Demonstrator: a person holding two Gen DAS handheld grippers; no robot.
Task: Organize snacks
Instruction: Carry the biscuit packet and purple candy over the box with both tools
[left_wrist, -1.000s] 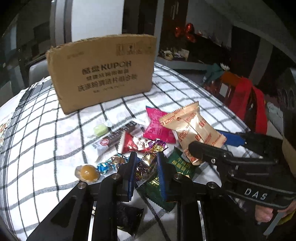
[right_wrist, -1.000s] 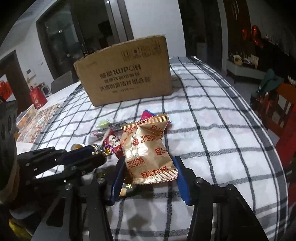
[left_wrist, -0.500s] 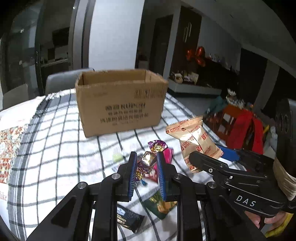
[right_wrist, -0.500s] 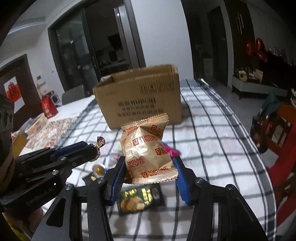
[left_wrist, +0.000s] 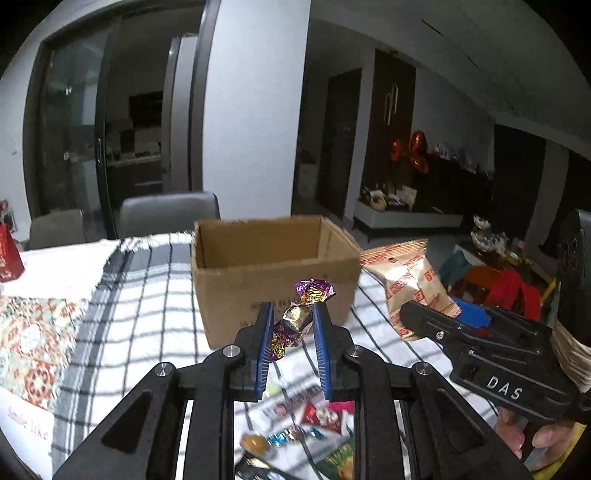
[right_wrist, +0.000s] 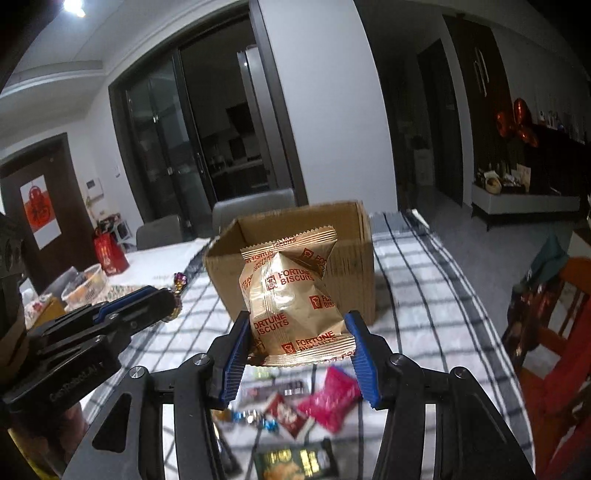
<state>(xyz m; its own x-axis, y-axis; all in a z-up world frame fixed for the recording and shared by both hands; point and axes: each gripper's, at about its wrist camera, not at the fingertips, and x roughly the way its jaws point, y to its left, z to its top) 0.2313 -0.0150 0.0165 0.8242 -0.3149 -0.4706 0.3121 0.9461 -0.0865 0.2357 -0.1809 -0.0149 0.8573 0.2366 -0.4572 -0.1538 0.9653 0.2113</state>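
Over the checked-cloth counter I hold both loads above the open cardboard box for dropping in: left tool pinching a foil-wrapped candy, right tool clamping the Fortune Biscuits packet.

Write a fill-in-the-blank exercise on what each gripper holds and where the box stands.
1. The left gripper is shut on a foil-wrapped ____.
2. The right gripper is shut on a gold packet printed "Fortune ____".
3. The cardboard box stands on a ____ tablecloth, its top open.
4. More snacks lie on the table, ____ the two grippers.

Missing words: candy; Biscuits; checked; below
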